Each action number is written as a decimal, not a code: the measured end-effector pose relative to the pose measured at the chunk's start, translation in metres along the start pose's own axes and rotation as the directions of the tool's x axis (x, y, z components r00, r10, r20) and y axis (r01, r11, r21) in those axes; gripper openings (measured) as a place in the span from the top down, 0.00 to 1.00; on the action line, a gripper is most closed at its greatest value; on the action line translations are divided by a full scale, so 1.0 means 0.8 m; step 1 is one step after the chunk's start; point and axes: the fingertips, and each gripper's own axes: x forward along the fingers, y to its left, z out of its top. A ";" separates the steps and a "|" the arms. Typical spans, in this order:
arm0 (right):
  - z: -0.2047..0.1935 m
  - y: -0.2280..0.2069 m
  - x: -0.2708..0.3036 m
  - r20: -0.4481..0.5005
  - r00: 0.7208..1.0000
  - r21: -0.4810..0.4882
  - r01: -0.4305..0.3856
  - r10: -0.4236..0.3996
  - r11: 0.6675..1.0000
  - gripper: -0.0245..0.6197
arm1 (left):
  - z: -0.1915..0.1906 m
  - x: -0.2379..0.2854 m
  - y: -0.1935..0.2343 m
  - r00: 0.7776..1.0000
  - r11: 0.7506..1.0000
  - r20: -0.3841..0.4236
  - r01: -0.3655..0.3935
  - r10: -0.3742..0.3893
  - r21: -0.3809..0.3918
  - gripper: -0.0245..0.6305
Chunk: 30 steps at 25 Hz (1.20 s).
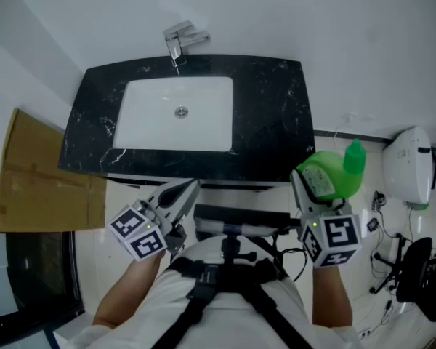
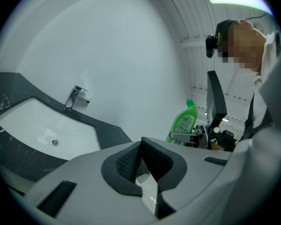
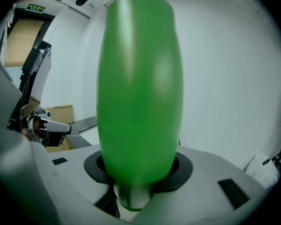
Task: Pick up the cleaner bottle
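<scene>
The cleaner bottle (image 1: pixel 333 179) is bright green with a green cap and a printed label. It is held in the air to the right of the black counter (image 1: pixel 276 107), and my right gripper (image 1: pixel 316 189) is shut on its body. In the right gripper view the bottle (image 3: pixel 139 88) fills the middle, standing up out of the jaws of the right gripper (image 3: pixel 138 170). My left gripper (image 1: pixel 187 190) hovers in front of the counter's edge, jaws together and empty. In the left gripper view its pads (image 2: pixel 131 161) meet, and the bottle (image 2: pixel 183 122) shows at the right.
A white sink basin (image 1: pixel 176 111) with a chrome faucet (image 1: pixel 178 42) is set into the counter. Flat cardboard (image 1: pixel 36 173) leans at the left. A white appliance (image 1: pixel 410 167) and cables sit on the floor at the right.
</scene>
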 end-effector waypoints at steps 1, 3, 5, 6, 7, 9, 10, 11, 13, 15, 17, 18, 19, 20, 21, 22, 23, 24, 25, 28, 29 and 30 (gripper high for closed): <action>0.001 0.000 0.001 0.000 1.000 -0.002 -0.001 0.001 1.000 0.69 | 0.000 -0.001 0.000 1.000 1.000 0.001 -0.002 0.002 0.000 0.97; 0.002 0.001 0.003 0.000 1.000 -0.007 -0.001 0.001 1.000 0.69 | 0.001 -0.002 0.002 1.000 1.000 0.004 -0.006 0.006 0.000 0.97; 0.002 0.001 0.005 0.000 1.000 -0.014 0.000 0.000 1.000 0.69 | 0.001 -0.003 0.003 1.000 1.000 0.005 -0.010 0.010 -0.002 0.97; 0.003 0.002 0.006 0.002 1.000 -0.015 -0.001 0.001 1.000 0.69 | 0.001 -0.003 0.004 1.000 1.000 0.005 -0.011 0.011 -0.003 0.97; 0.004 0.002 0.007 0.004 1.000 -0.016 -0.002 0.002 1.000 0.69 | 0.000 -0.003 0.005 1.000 1.000 0.005 -0.013 0.013 -0.004 0.97; 0.005 0.003 0.009 0.007 1.000 -0.011 -0.005 0.005 1.000 0.69 | 0.000 -0.004 0.006 1.000 1.000 0.007 -0.016 0.016 -0.006 0.97; 0.006 0.004 0.009 0.008 1.000 -0.009 -0.005 0.005 1.000 0.69 | 0.000 -0.004 0.006 1.000 1.000 0.007 -0.017 0.017 -0.006 0.97; 0.007 0.004 0.009 0.009 1.000 -0.010 -0.005 0.005 1.000 0.69 | 0.000 -0.005 0.006 1.000 1.000 0.007 -0.018 0.018 -0.007 0.97; 0.008 0.003 0.010 0.011 1.000 -0.014 -0.006 0.006 1.000 0.69 | 0.000 -0.005 0.006 1.000 1.000 0.007 -0.019 0.019 -0.007 0.97; 0.009 0.005 0.012 0.016 1.000 -0.017 -0.013 0.014 1.000 0.69 | 0.000 -0.005 0.006 1.000 1.000 0.007 -0.019 0.019 -0.007 0.97; 0.011 0.006 0.013 0.019 1.000 -0.019 -0.014 0.015 1.000 0.69 | 0.000 -0.005 0.006 1.000 1.000 0.008 -0.017 0.017 -0.008 0.97; 0.012 0.006 0.013 0.019 1.000 -0.018 -0.012 0.012 1.000 0.69 | 0.000 -0.005 0.007 1.000 1.000 0.009 -0.017 0.017 -0.008 0.97; 0.012 0.006 0.013 0.019 1.000 -0.019 -0.010 0.011 1.000 0.69 | 0.000 -0.005 0.007 1.000 1.000 0.009 -0.017 0.017 -0.007 0.97; 0.013 0.007 0.013 0.019 1.000 -0.019 -0.010 0.010 1.000 0.69 | 0.000 -0.005 0.007 1.000 1.000 0.009 -0.017 0.017 -0.007 0.97; 0.013 0.007 0.013 0.020 1.000 -0.020 -0.009 0.010 1.000 0.69 | 0.000 -0.005 0.007 1.000 1.000 0.009 -0.017 0.017 -0.007 0.97; 0.014 0.007 0.013 0.020 1.000 -0.021 -0.009 0.009 1.000 0.69 | 0.000 -0.005 0.007 1.000 1.000 0.009 -0.017 0.017 -0.007 0.97; 0.015 0.007 0.013 0.021 1.000 -0.022 -0.008 0.009 1.000 0.69 | 0.000 -0.006 0.007 1.000 1.000 0.008 -0.017 0.017 -0.007 0.97; 0.015 0.008 0.013 0.022 1.000 -0.022 -0.008 0.008 1.000 0.69 | 0.000 -0.006 0.007 1.000 1.000 0.008 -0.016 0.016 -0.007 0.97; 0.015 0.008 0.013 0.022 1.000 -0.022 -0.007 0.008 1.000 0.69 | 0.000 -0.006 0.007 1.000 1.000 0.009 -0.016 0.016 -0.008 0.97; 0.016 0.008 0.013 0.021 1.000 -0.024 -0.008 0.008 1.000 0.69 | 0.000 -0.006 0.006 1.000 1.000 0.009 -0.015 0.015 -0.008 0.97; 0.017 0.008 0.014 0.022 1.000 -0.025 -0.008 0.009 1.000 0.69 | 0.000 -0.006 0.007 1.000 1.000 0.009 -0.016 0.016 -0.008 0.97; 0.017 0.009 0.014 0.022 1.000 -0.026 -0.008 0.009 1.000 0.69 | 0.000 -0.006 0.007 1.000 1.000 0.009 -0.016 0.017 -0.008 0.97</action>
